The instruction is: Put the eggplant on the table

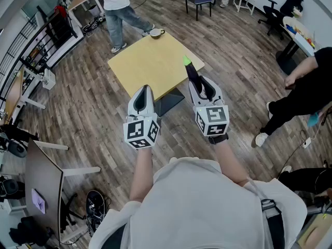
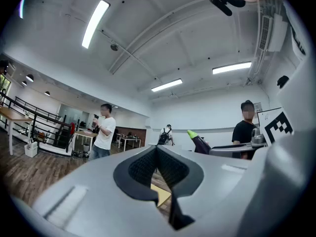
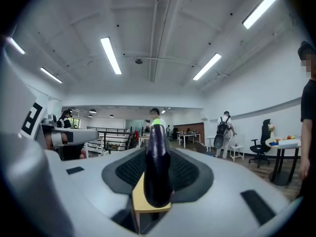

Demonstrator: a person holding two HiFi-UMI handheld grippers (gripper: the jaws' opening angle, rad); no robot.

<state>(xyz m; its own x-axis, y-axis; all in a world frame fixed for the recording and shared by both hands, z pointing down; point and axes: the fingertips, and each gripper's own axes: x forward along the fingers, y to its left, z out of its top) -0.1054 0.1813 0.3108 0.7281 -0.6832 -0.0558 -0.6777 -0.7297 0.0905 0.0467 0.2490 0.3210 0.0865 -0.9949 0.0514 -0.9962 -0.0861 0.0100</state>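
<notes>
Our right gripper [image 1: 201,87] pinches the eggplant [image 1: 192,72], whose rear end is hidden between the jaws. Our left gripper [image 2: 157,151] is pressed together, empty.

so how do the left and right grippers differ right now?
The right gripper is clamped on the eggplant; the left gripper holds nothing. The right gripper's jaws stand apart around the eggplant, while the left gripper's jaws meet at the tips. Both point level toward the yellow table.
</notes>
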